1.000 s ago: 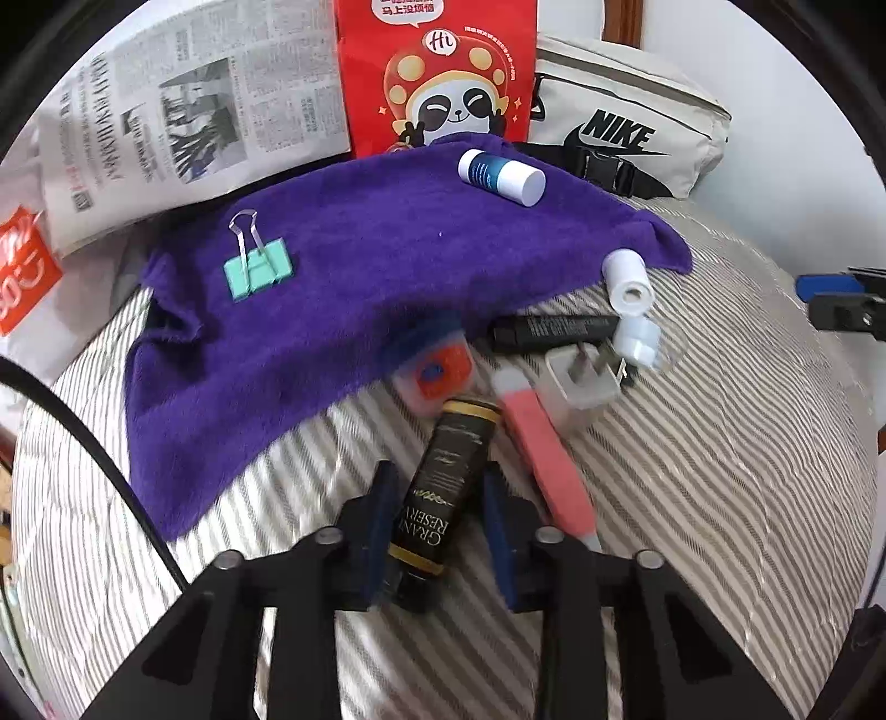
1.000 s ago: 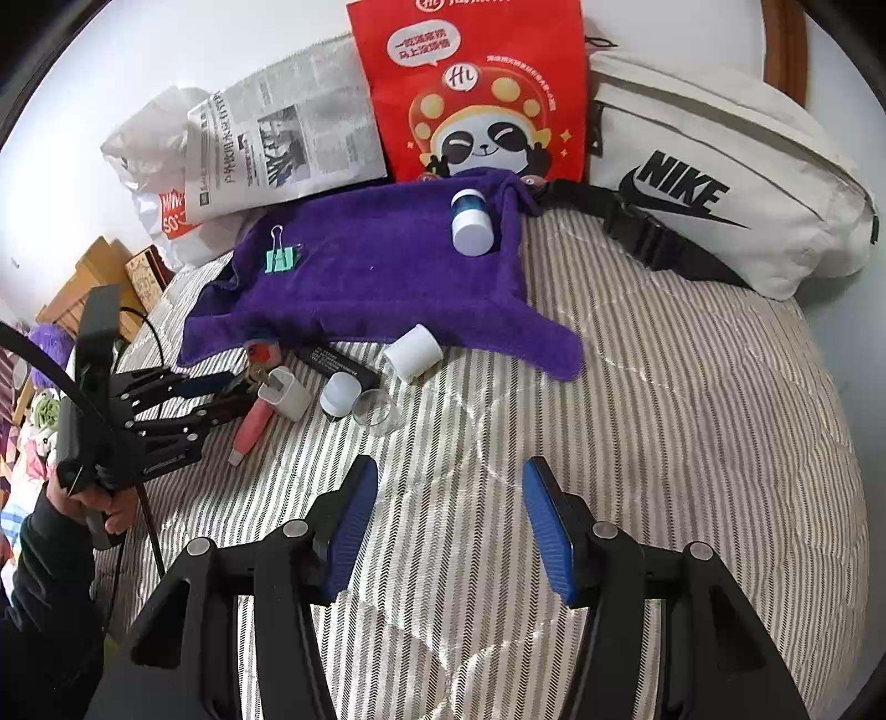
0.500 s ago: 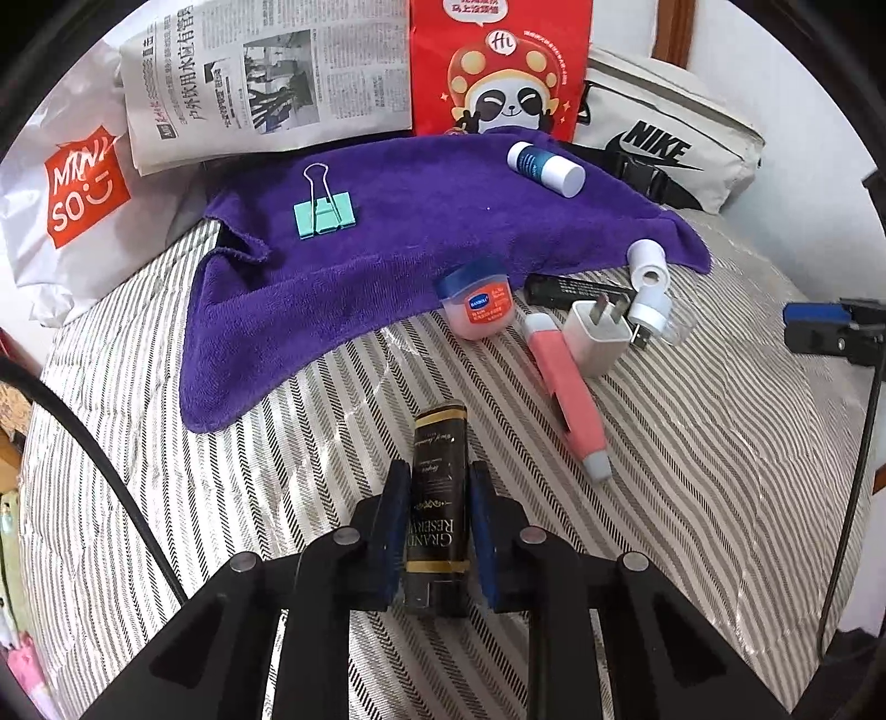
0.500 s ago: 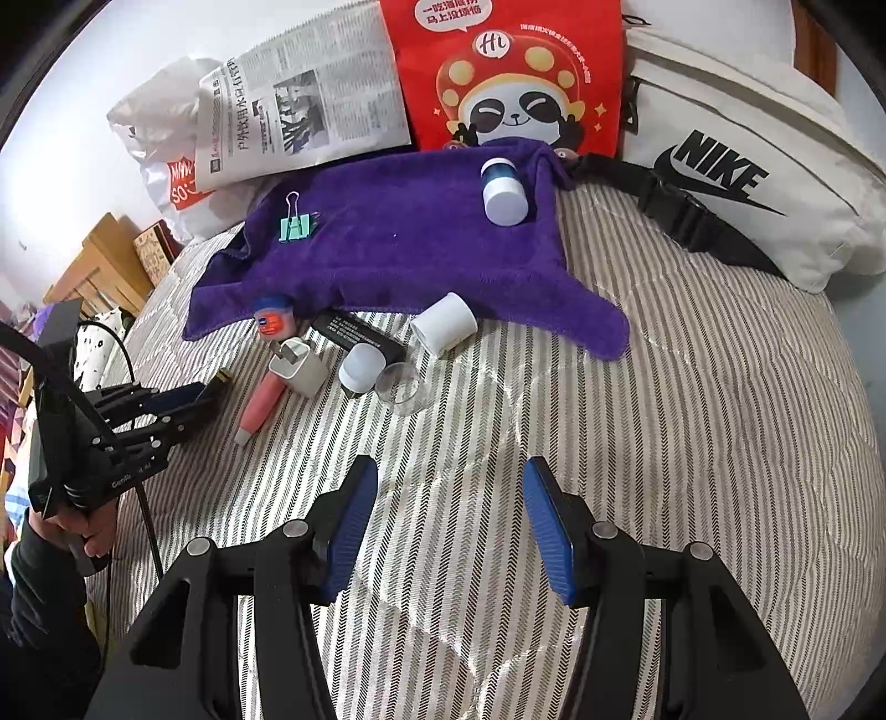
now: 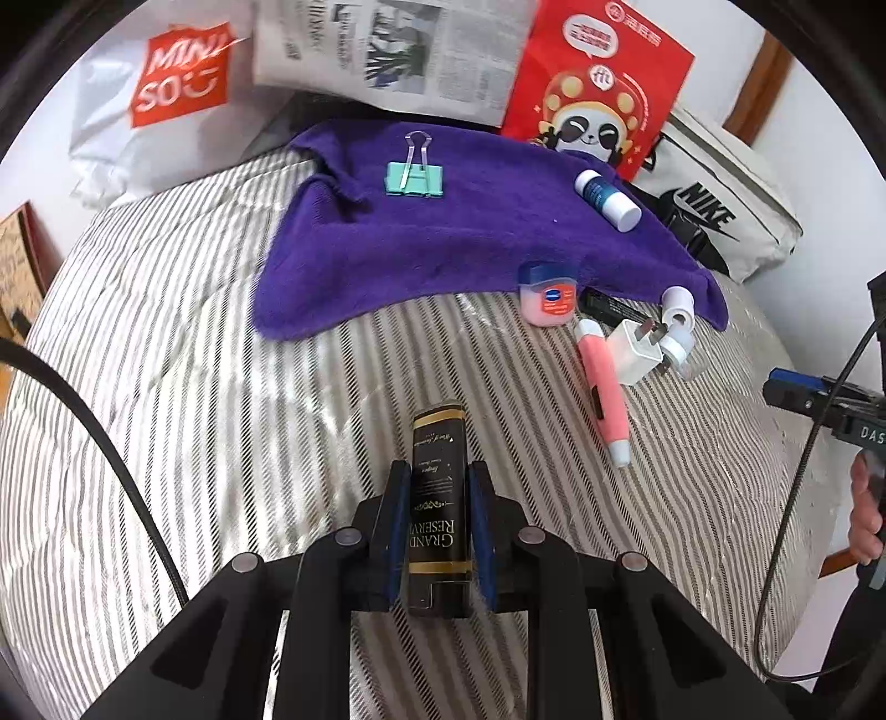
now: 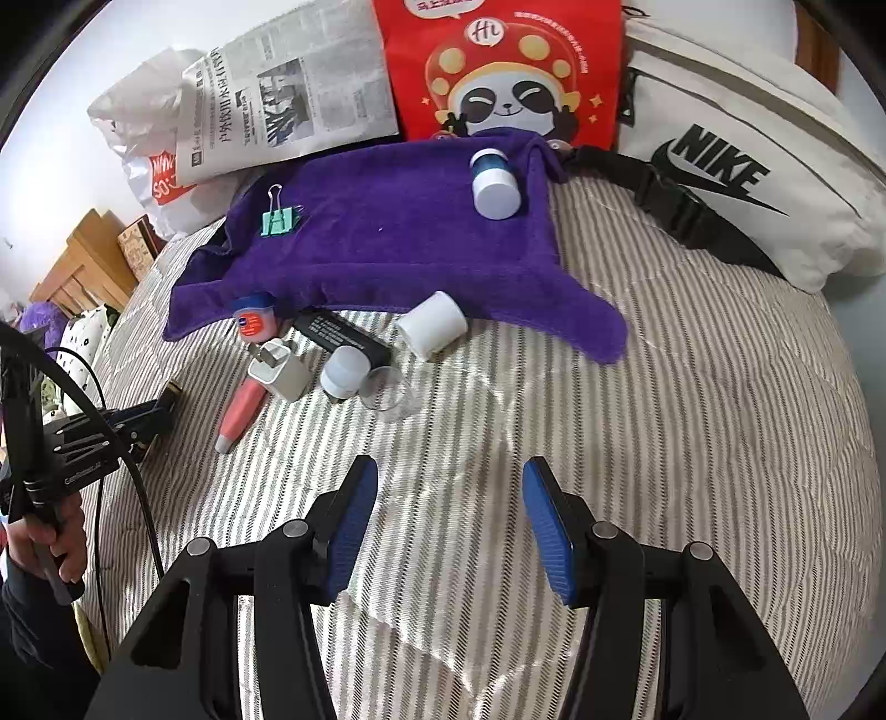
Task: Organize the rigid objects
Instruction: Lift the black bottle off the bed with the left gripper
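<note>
The left claw [image 5: 434,531] is clamped on a black tube labelled "Grand Reserve" [image 5: 439,498], its blue pads pressing both sides, and holds it over the striped bed quilt [image 5: 221,387] on the near side of the other things. The right claw [image 6: 449,523] stands open with nothing between its pads, above bare quilt. On the far side lies a purple towel [image 5: 470,243] carrying a mint green binder clip [image 5: 414,177] toward its left and a blue bottle with a white cap [image 5: 606,199] lying on its side toward its right. At the towel's near edge sits a small Vaseline jar [image 5: 548,293], and just right of it a cluster: a black tube [image 6: 340,332] partly under the towel's hem, a white plug adapter [image 5: 637,351], a pink pen-shaped stick [image 5: 603,393], a white roll [image 6: 433,325], a small white bottle [image 6: 346,371] and a clear cap [image 6: 390,390]. Behind the towel lean a newspaper [image 5: 387,50], a red panda bag [image 5: 598,88], a white Miniso bag [image 5: 160,99] and a cream Nike pouch [image 6: 736,166].
</note>
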The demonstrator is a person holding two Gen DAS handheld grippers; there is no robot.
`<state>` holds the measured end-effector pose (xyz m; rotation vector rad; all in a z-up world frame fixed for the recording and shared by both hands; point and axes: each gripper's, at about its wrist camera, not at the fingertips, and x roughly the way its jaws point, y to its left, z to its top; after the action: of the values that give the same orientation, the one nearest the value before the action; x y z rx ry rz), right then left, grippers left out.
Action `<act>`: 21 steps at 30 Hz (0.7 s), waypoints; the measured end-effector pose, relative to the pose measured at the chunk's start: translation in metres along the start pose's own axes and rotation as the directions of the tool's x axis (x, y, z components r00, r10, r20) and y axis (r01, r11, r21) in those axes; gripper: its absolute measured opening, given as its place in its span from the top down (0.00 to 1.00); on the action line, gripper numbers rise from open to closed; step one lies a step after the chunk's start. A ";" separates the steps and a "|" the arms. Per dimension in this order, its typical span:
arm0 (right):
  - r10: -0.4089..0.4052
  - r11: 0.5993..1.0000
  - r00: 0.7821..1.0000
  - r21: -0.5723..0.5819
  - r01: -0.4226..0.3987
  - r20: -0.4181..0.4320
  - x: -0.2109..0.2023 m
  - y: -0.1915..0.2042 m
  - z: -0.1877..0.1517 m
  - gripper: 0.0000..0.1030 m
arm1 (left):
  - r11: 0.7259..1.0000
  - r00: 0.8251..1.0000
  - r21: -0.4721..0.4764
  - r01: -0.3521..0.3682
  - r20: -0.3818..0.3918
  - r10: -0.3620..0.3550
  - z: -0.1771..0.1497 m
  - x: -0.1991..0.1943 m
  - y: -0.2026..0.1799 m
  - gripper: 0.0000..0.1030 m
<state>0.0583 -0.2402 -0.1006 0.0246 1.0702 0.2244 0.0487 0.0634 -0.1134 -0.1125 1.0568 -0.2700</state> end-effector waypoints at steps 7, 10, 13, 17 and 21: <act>-0.008 0.999 1.000 -0.034 0.007 -0.027 0.011 0.010 0.000 0.47 | 0.999 0.999 0.013 -0.032 0.026 0.031 -0.010 -0.004 -0.002 0.79; -0.010 0.999 0.999 -0.040 0.009 -0.030 0.011 0.010 0.001 0.47 | 0.992 0.995 0.080 -0.097 0.016 0.096 -0.013 -0.003 -0.015 0.77; -0.011 0.999 1.000 -0.041 0.009 -0.029 0.011 0.009 0.002 0.47 | 0.992 0.996 0.091 -0.088 -0.003 0.088 -0.013 -0.005 -0.018 0.63; -0.009 0.999 0.999 -0.034 0.008 -0.032 0.012 0.007 0.002 0.47 | 0.990 0.994 0.093 -0.105 0.007 0.105 -0.012 -0.003 -0.019 0.65; -0.004 0.999 0.999 -0.037 0.003 -0.039 0.014 0.008 0.001 0.47 | 0.989 0.992 0.073 -0.125 0.007 0.125 -0.007 -0.002 -0.012 0.78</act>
<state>0.0640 -0.2293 -0.1114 -0.0149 1.1045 0.2424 0.0396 0.0525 -0.1125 0.0193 1.0458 -0.1942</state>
